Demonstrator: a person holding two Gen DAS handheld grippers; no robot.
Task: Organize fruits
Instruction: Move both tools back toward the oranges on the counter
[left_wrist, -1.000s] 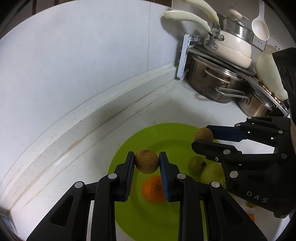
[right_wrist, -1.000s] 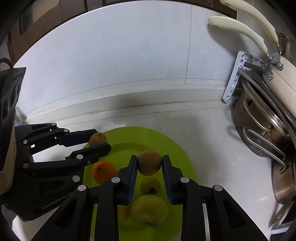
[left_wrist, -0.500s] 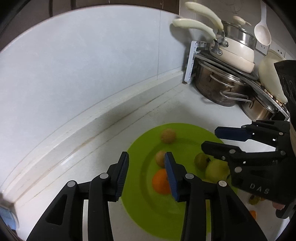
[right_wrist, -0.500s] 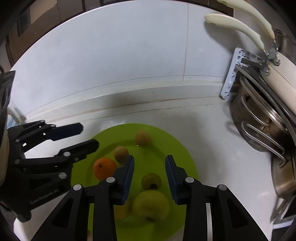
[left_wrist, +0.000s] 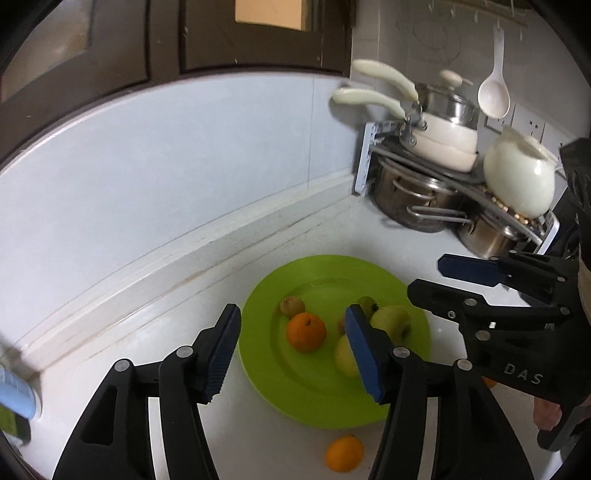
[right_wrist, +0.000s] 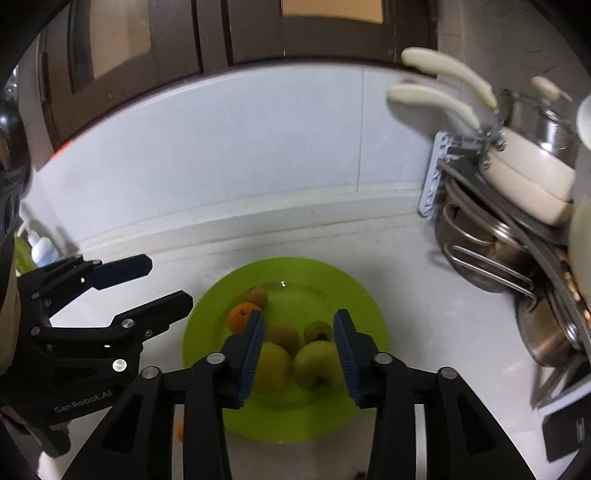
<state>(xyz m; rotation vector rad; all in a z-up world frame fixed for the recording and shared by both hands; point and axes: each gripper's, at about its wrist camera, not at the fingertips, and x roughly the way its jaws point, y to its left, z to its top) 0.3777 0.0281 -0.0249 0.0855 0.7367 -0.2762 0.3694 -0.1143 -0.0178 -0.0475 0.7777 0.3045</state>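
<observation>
A white countertop (left_wrist: 155, 354) runs under a pale blue backsplash (left_wrist: 184, 162), with dark wooden cabinet doors (right_wrist: 147, 44) above. At the far right a rack of cookware (left_wrist: 436, 173) holds steel pots below, a cream pan with long cream handles on top, and a cream jug (left_wrist: 521, 181) on its right end; a white ladle (left_wrist: 494, 96) hangs on the wall behind.

In the middle of the counter lies a green plate (right_wrist: 354, 295) holding the fruit. Seen from the right wrist, two green apples (right_wrist: 314, 363) sit side by side at its near edge, touching or nearly so. Just beyond them lie a small brown fruit (right_wrist: 284, 336) and a small greenish fruit (right_wrist: 318, 331); farther left is an orange (right_wrist: 240, 315), with another small brown fruit (right_wrist: 257, 295) right behind it. A second orange (left_wrist: 344, 453) lies off the plate on the counter, just beside its near rim.

The left gripper (left_wrist: 293, 349) hangs above the plate's left half, its jaws opening to a moderate gap with nothing between the blue pads. The right gripper (right_wrist: 298, 356) hangs above the plate's near part, jaws also opening, narrower, and empty; the apples seen through the gap lie below, untouched. Each gripper shows at the side of the other's view. At the far left stands a small white and blue bottle (right_wrist: 40, 247).
</observation>
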